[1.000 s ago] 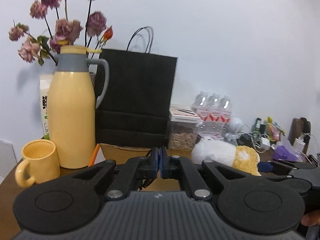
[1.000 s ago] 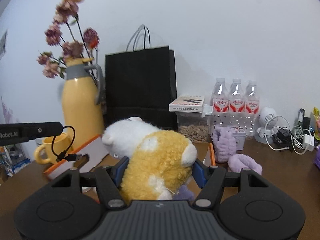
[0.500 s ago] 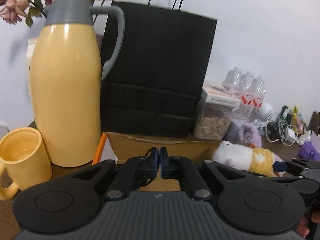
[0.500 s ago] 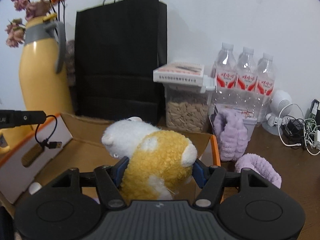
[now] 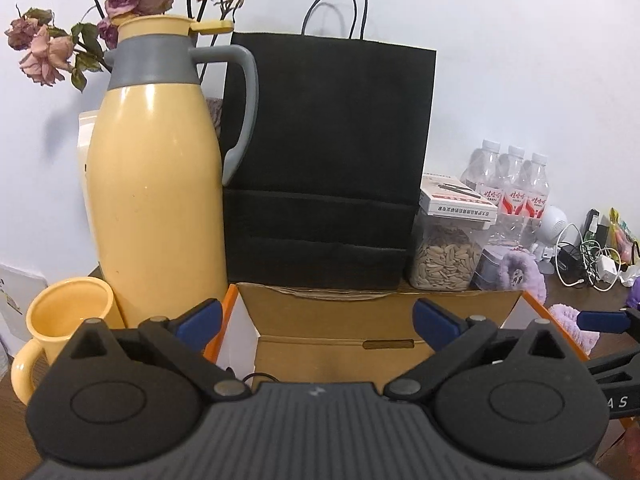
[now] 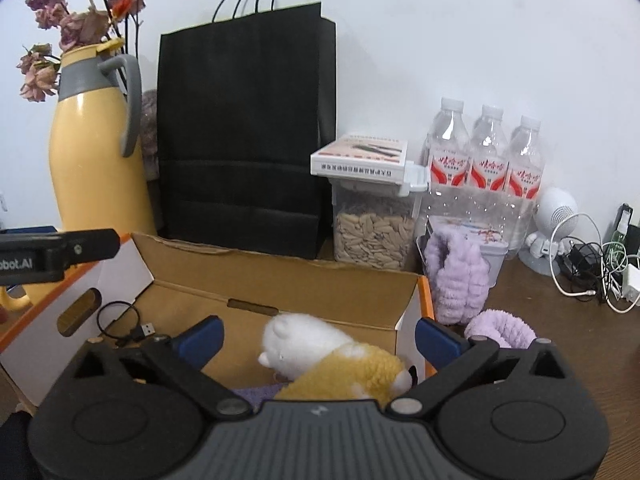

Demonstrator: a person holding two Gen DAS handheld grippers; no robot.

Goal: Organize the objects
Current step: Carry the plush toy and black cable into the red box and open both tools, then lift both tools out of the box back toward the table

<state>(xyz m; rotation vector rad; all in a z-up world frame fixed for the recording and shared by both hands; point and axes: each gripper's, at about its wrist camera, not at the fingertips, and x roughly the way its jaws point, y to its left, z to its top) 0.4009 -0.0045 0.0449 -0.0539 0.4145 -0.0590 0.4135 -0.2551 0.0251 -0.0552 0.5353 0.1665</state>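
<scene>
An open cardboard box [image 6: 280, 268] with orange edges sits in front of both grippers. A white and yellow plush toy [image 6: 320, 348] lies inside it on something purple. My right gripper [image 6: 320, 336] hovers over the toy; its jaws are opening wide and the blue pads do not touch the plush. A black USB cable [image 6: 124, 324] lies on the box floor at the left. My left gripper [image 5: 317, 320] faces the box's far wall [image 5: 360, 308], its jaws opening with nothing between them. It also shows as a black bar at the left edge [image 6: 52, 256].
A yellow thermos [image 5: 156, 200] and a yellow mug [image 5: 64, 320] stand left of the box, with a black paper bag [image 5: 328, 160] behind it. To the right are a seed jar [image 6: 374, 236], water bottles [image 6: 486, 160], purple headbands [image 6: 456, 280] and tangled chargers [image 6: 592, 268].
Both grippers moved forward and down over the box and opened. The right one let go of the plush, which now lies in the box. The cable that hung from the left gripper lies inside.
</scene>
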